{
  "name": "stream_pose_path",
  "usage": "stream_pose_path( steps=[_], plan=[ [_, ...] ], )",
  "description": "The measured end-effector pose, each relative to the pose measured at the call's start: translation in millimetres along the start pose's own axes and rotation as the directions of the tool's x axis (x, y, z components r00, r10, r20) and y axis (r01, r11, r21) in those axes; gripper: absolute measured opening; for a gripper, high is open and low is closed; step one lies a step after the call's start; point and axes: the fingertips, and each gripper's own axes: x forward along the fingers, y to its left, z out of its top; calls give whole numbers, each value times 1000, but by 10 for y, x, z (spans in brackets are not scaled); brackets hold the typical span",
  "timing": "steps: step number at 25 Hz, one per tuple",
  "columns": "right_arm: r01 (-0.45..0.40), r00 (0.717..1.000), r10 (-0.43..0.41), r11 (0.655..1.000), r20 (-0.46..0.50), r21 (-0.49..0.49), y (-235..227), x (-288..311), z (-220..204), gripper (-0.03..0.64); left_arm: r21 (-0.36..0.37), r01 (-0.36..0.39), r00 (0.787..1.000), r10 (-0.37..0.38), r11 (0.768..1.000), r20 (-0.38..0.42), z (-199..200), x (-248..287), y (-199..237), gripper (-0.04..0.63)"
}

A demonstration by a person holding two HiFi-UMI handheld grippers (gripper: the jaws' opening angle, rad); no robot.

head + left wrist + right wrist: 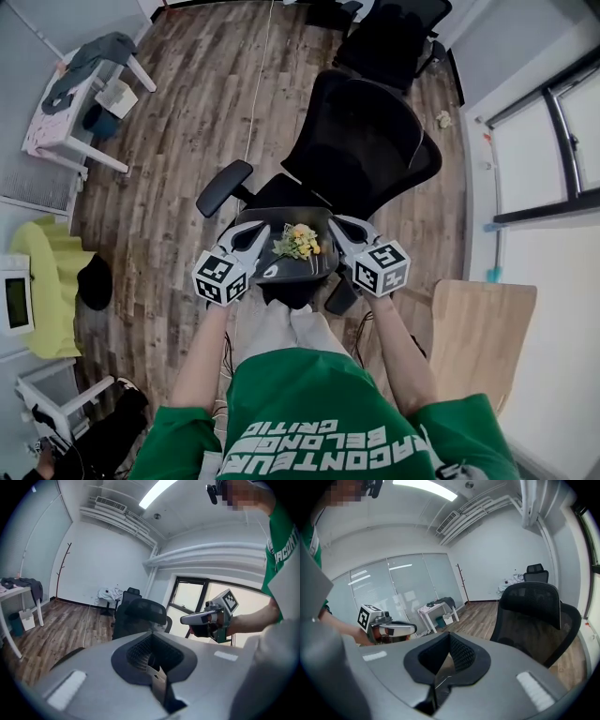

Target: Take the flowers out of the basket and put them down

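Left gripper [255,234] and right gripper [343,232] both pressed together, empty; they flank flowers [298,241] in basket [302,269] on chair [366,141].

The flowers [300,240] are yellow with green leaves, their basket [309,270] dark grey. The chair [370,141] is black, the floor [187,131] streaked brown-grey planks, the shirt [319,412] green with white lettering.

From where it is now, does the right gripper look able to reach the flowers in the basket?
Probably yes. The flowers lie uncovered in the basket, and the right gripper is just beside them with nothing between. Its jaws are together, so they would have to open first.
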Motion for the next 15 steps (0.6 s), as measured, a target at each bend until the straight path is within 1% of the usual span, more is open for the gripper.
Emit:
stream_pose_path(
  steps=[4,7,10,15],
  plan=[
    [1,1000,0,1000,-26,13,-167,114,-250,6,-21,25,999,-26,999,-47,-257,206,34,20],
    [-14,999,16,999,-45,41,-257,211,-475,6,-34,49,995,-52,998,-90,-465,347,68,20],
    [-29,998,33,997,-58,71,-353,282,-694,6,-25,78,986,-80,997,-145,-673,504,105,20],
    [-13,996,22,994,-84,106,-500,414,-987,6,-28,104,972,-108,994,-210,-997,685,149,20]
  ],
)
